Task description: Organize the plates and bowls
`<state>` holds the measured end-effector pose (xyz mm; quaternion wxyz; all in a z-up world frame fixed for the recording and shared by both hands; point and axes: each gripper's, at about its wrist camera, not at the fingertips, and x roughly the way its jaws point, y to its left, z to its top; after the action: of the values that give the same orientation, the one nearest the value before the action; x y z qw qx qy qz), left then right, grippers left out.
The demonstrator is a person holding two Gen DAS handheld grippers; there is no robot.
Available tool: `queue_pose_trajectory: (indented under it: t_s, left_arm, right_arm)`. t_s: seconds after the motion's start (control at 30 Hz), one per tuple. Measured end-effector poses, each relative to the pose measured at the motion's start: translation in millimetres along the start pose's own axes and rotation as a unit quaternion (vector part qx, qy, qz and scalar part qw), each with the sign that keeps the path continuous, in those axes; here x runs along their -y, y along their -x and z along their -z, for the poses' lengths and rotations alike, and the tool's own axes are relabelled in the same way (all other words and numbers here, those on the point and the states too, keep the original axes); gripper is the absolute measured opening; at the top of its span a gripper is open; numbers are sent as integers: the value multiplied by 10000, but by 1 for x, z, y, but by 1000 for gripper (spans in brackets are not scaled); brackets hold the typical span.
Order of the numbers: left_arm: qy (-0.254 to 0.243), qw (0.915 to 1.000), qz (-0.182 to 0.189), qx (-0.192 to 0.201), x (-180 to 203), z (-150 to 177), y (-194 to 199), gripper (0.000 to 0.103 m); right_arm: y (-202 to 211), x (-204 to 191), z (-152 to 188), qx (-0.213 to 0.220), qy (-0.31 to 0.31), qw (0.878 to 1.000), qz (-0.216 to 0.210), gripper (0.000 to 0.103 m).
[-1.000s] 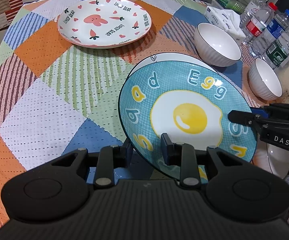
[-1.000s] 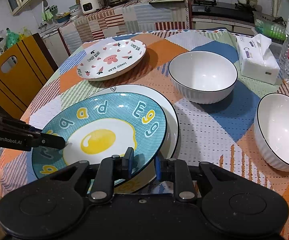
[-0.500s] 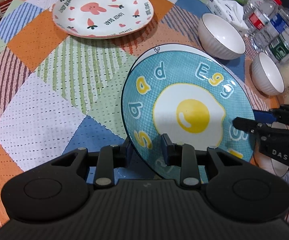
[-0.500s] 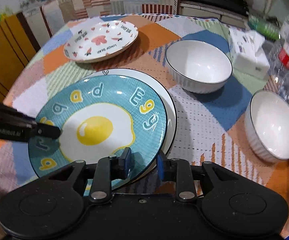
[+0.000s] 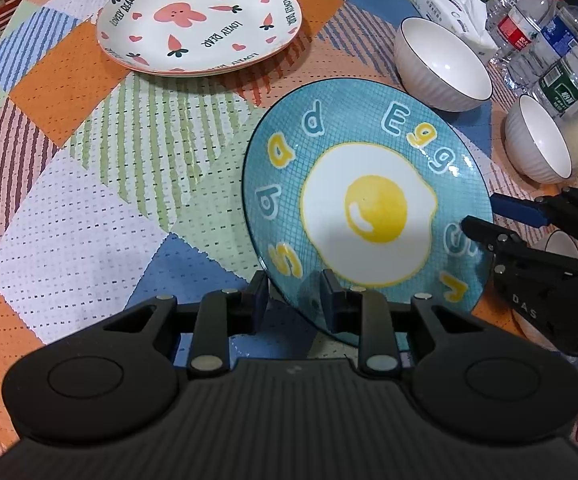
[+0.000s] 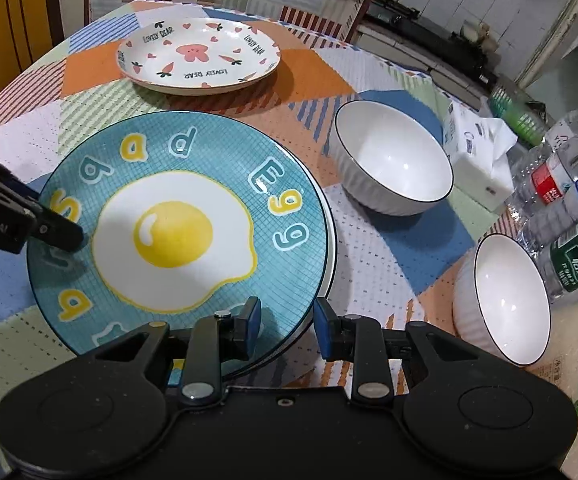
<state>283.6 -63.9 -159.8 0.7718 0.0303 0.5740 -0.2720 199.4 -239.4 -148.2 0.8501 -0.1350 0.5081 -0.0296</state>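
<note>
left wrist view: sits just behind the left gripper (image 5: 293, 296), angled steeply down across the table (image 5: 89, 184), close on the egg plate (image 5: 369, 208), with the right gripper (image 5: 479, 222) coming in from the right edge. right wrist view: just behind the right gripper (image 6: 285, 320), equally steep and close, from the plate's opposite side, left gripper (image 6: 65, 236) at its left edge. shared: egg plate (image 6: 177, 232), bear plate (image 5: 199, 20) (image 6: 199, 56), two bowls, bottles.

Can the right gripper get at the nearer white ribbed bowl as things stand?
Probably not yet: the right gripper straddles the blue egg-print plate's rim. The bowl itself sits uncovered beside it.
</note>
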Motion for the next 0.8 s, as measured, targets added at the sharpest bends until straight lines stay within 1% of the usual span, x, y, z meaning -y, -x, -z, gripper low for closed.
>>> queue_pose_trajectory:
  t_s: [0.03,0.2,0.53,0.6,0.7,0.73,0.77,0.8]
  left_arm:
    - [11,10000,5,13,-1,0,2,26]
    - [-28,9999,24,123,-1,1,17,25]
    - [-268,9990,-220,269,-3,2,49,26]
    - [-334,9986,-296,291,-4,2,55,26]
    - [-498,9971,-478,321,-5,-1,65,28]
    - [-548,9965,-541,338,-6,-2,69,29]
    - [-594,9958,-596,348,-7,-4,73,31]
    - [-630,9953,-641,366,-9,-7,77,36]
  right_arm:
    - [0,1,0,23,-43,10000,8,34]
    - [10,12,0,206,-447,9985,-237,33]
    - [50,27,-10,598,-832,9906,-911,34]
    - [58,28,-13,672,-852,9884,-1060,35]
    - [69,27,-19,818,-770,9860,-1235,41]
    - [73,26,-23,873,-706,9855,-1276,44]
    - [77,25,-27,942,-626,9849,-1310,48]
    - [81,24,-31,1012,-543,9844,-1335,49]
